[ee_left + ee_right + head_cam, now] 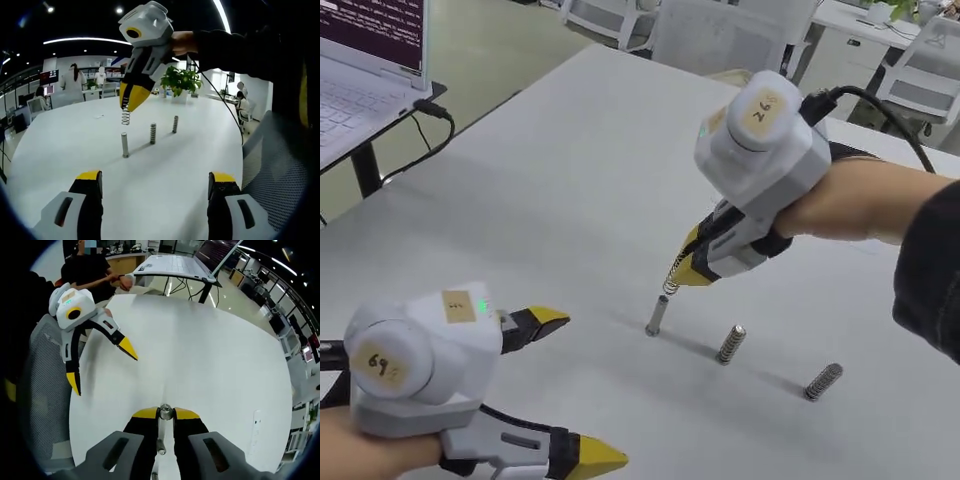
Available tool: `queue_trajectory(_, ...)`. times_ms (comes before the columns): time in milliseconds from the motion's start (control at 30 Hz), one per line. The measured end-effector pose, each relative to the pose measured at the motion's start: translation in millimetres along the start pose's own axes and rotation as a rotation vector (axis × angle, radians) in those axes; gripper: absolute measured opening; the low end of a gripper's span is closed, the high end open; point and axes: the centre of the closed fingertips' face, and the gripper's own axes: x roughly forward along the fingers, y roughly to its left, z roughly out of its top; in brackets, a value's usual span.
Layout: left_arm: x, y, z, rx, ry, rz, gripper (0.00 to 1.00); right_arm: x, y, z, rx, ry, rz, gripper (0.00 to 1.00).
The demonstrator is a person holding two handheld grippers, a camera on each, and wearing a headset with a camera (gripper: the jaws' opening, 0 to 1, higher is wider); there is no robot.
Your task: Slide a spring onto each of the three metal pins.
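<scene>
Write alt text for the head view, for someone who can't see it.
The right gripper holds a spring just above a bare metal pin on a white table, the spring's lower end near the pin's top. Two more pins, farther right in the picture, already wear springs, and the open left gripper sits at the lower left.

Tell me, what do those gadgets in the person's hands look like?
Both are white-grey housings with black jaws tipped yellow. The left gripper has a green light and a sticker marked 69; the right gripper has a sticker marked 26 and a black cable. A dark sleeve covers the right arm.
</scene>
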Motion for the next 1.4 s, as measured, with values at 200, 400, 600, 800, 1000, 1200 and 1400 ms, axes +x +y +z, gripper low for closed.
queue_trajectory(200, 0.8, 0.4, -1.7, -0.002, 0.006, -0.003, 0.84, 9.4, -4.1, -3.5, 0.008, 0.010, 0.012, 0.08)
queue_trajectory(400, 1.0, 2.8, -3.6, -0.004, 0.012, -0.002, 0.83, 16.5, -8.3, -5.1, 0.011, 0.016, 0.023, 0.08)
queue_trajectory(600, 1.2, 3.0, -4.0, -0.003, 0.017, -0.002, 0.82, 17.9, -7.0, -5.6, 0.016, 0.016, 0.030, 0.08)
queue_trajectory(800, 1.7, 1.8, -4.5, -0.004, 0.021, -0.006, 0.81, 20.2, -7.2, -6.9, 0.018, 0.018, 0.035, 0.08)
queue_trajectory(1000, 1.7, 0.3, -4.6, -0.006, 0.020, -0.011, 0.81, 22.3, -7.7, -9.7, 0.023, 0.025, 0.041, 0.08)
queue_trajectory(1200, 1.8, 0.6, -5.0, -0.008, 0.020, -0.012, 0.81, 27.5, -8.7, -11.7, 0.031, 0.027, 0.045, 0.08)
queue_trajectory(1400, 2.3, 1.3, -5.8, -0.008, 0.024, -0.012, 0.80, 32.4, -5.1, -13.5, 0.034, 0.032, 0.052, 0.08)
